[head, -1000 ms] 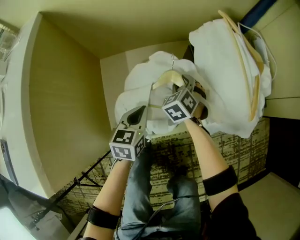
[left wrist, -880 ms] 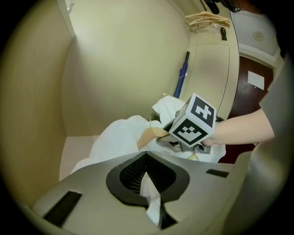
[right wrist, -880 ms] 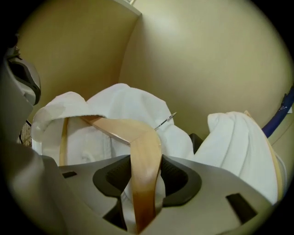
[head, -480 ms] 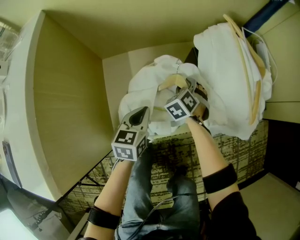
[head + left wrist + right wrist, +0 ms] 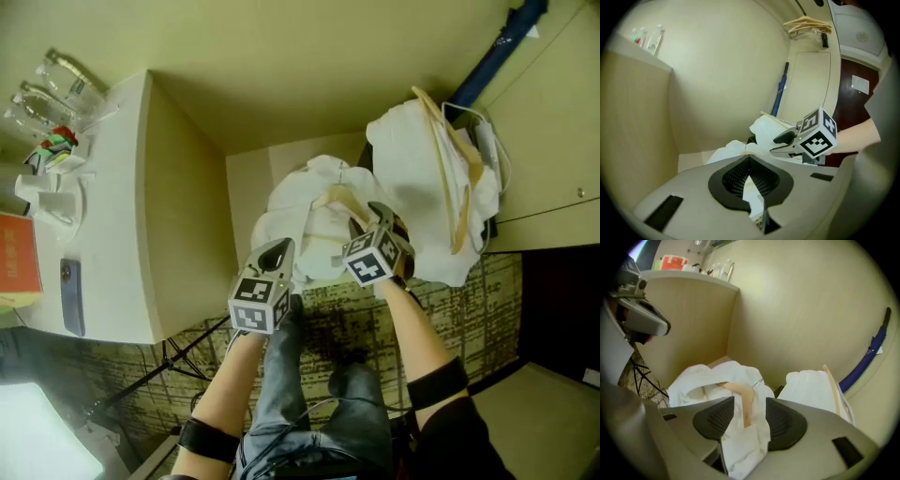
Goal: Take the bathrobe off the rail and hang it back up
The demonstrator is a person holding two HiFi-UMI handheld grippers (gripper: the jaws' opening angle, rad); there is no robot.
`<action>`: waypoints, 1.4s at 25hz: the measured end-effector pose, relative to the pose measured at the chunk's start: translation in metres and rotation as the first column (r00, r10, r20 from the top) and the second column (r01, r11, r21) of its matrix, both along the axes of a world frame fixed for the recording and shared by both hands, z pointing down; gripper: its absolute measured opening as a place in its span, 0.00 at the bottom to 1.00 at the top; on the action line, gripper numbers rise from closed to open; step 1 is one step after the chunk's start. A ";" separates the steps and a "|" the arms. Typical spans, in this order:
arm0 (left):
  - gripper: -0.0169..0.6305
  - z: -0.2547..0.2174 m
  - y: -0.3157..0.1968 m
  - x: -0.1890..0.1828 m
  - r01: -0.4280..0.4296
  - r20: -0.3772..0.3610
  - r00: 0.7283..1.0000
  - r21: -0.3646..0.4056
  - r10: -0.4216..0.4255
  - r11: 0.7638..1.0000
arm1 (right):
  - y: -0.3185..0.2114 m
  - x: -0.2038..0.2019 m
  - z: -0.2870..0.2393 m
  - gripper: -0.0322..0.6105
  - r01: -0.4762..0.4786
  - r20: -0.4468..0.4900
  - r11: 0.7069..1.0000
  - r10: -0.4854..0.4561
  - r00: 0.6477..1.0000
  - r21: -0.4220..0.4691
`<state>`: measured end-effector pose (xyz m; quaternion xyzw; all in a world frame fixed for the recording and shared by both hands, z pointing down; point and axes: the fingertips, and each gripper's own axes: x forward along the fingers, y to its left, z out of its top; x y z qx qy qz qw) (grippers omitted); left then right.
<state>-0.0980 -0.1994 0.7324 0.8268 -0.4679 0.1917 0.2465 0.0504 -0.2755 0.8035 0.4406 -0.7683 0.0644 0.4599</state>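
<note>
White cloth bathrobe (image 5: 292, 214) is off the rail, bunched on its pale wooden hanger (image 5: 334, 195) before us, left tool (image 5: 749, 171) clamped on its cloth, right tool (image 5: 749, 405) jaws just opening loose round the hanger, so we'd regrip and lift next.

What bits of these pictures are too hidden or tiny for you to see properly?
Print on the red box: head view, too small and cut off by the left edge.
Labels on the bottles: left gripper view, tiny and blurred.
Most of the wooden hanger: head view, wrapped in the bathrobe.
Bathrobe's lower part: head view, behind the left gripper.
</note>
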 end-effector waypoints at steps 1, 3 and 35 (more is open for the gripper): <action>0.03 -0.017 0.006 0.002 0.000 0.009 1.000 0.010 0.000 1.000 | 0.011 0.001 -0.021 0.39 0.001 0.035 1.000 -0.002 0.999 0.014; 0.03 -0.054 0.020 0.006 0.004 0.025 1.000 0.034 -0.005 0.999 | 0.034 0.002 -0.069 0.30 0.009 0.107 0.999 -0.014 0.994 0.046; 0.03 -0.339 0.268 -0.088 0.079 0.041 0.994 0.333 -0.098 0.939 | 0.329 0.051 -0.382 0.08 -0.227 0.584 0.940 0.039 0.811 0.253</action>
